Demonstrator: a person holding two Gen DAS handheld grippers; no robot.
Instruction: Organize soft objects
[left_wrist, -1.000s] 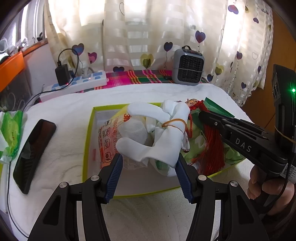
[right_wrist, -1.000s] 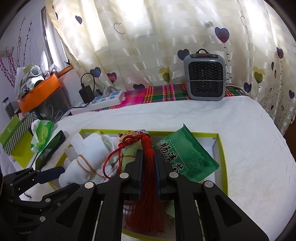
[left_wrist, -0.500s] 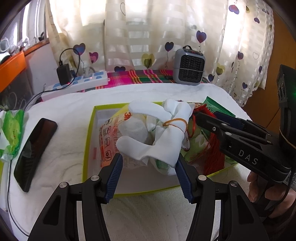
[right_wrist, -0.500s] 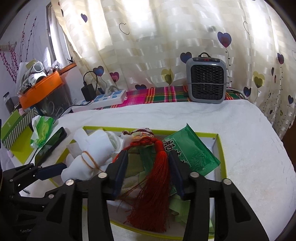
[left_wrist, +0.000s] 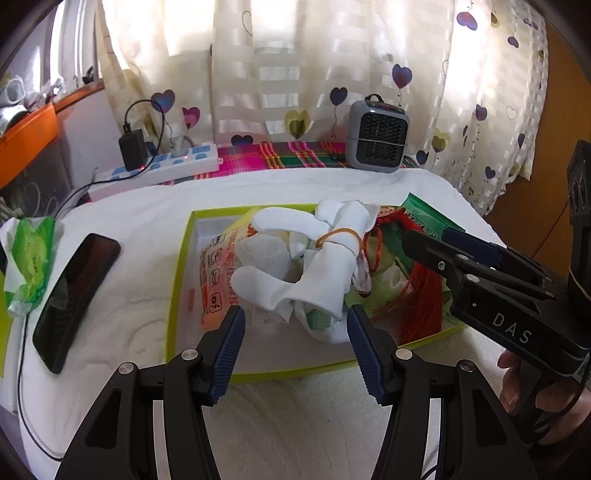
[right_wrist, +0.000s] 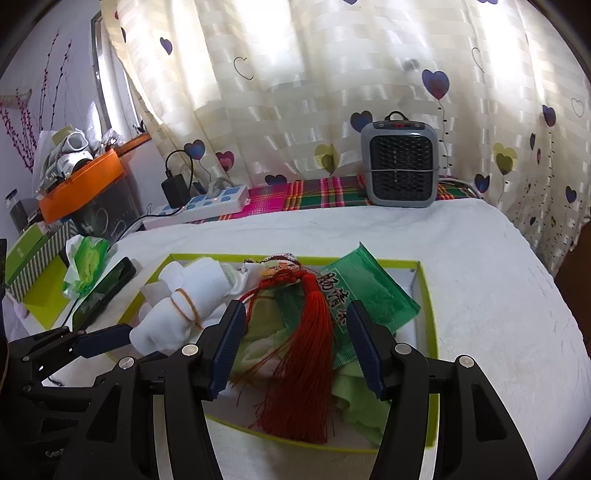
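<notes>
Released a second ago, the red tassel (right_wrist: 299, 354) now lies loose in the green-rimmed box (right_wrist: 424, 295) between the wide-spread fingers of the right tongs (right_wrist: 295, 347), which grip nothing. The left tongs (left_wrist: 295, 345) gape equally wide, holding nothing, at the near side of the white sock bundle (left_wrist: 325, 266) in the same box on the white-covered surface (right_wrist: 480, 266). Socks hide most of the orange packet (left_wrist: 216, 280); the green packet (right_wrist: 365, 295) is partly covered by the tassel.

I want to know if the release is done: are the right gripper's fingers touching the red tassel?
Apart. The right wrist view shows the right gripper open, both blue pads clear of the red tassel lying in the green-rimmed box.
</notes>
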